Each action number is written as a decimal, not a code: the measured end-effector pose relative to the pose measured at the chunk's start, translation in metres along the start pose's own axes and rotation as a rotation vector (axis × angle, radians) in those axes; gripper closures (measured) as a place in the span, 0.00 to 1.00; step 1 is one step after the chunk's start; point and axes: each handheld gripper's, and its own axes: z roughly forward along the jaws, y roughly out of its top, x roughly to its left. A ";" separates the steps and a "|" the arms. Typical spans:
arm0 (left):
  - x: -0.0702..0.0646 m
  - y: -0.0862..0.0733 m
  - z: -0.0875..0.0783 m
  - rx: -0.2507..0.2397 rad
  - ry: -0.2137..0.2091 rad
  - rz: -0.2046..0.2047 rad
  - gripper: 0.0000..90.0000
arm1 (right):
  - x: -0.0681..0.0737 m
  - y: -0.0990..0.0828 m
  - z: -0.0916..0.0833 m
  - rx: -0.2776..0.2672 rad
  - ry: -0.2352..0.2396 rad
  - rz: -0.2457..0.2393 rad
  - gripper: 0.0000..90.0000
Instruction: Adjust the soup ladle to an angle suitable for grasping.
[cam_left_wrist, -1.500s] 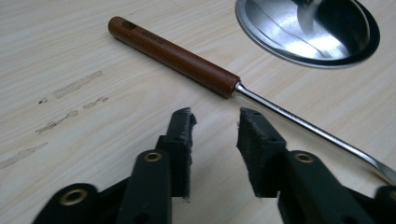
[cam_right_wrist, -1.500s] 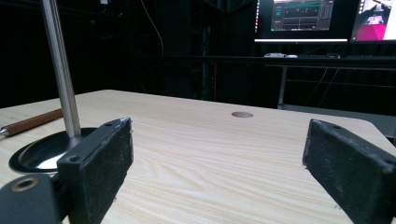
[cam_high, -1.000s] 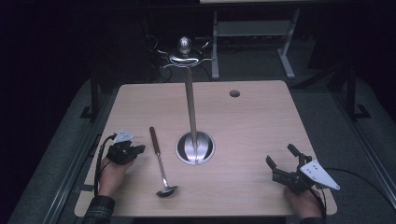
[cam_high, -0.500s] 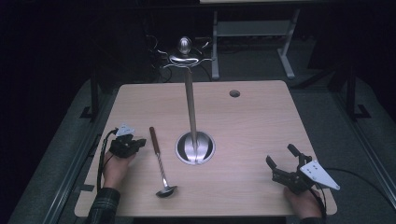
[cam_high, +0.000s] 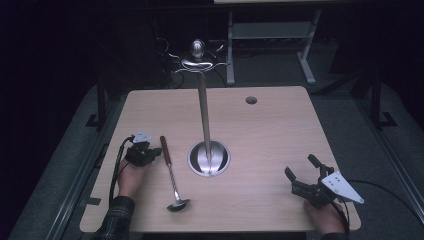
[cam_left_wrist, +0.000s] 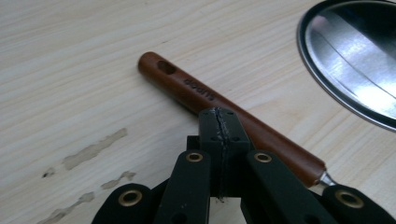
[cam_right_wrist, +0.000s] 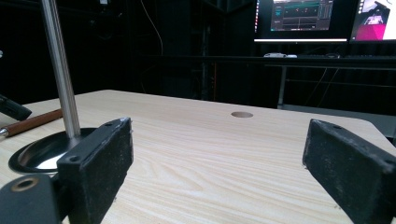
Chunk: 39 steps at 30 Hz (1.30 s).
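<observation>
Small ladle (cam_high: 171, 175), brown wooden handle, metal bowl; lying flat on worktop (cam_high: 270, 130), left of stand base (cam_high: 208, 158).

Ladle (cam_high: 172, 172) on table (cam_high: 270, 135), left of stand (cam_high: 207, 145), left tool (cam_high: 155, 152) by handle

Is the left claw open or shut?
Shut: the left claw has its jaws pressed together, nothing between them, just above the ladle's wooden handle.

Closed tool (cam_left_wrist: 219, 122) over brown wooden handle (cam_left_wrist: 224, 112), beside steel base (cam_left_wrist: 356, 60)
</observation>
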 end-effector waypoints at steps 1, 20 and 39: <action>-0.001 0.001 0.001 0.006 -0.002 0.008 1.00 | 0.000 0.000 0.000 0.000 0.000 0.000 0.09; -0.035 0.019 0.017 0.027 -0.059 0.103 1.00 | 0.000 0.000 0.000 0.000 0.003 0.000 0.09; -0.067 0.029 -0.008 0.118 -0.213 0.073 1.00 | 0.000 0.000 0.000 0.000 0.004 0.000 0.09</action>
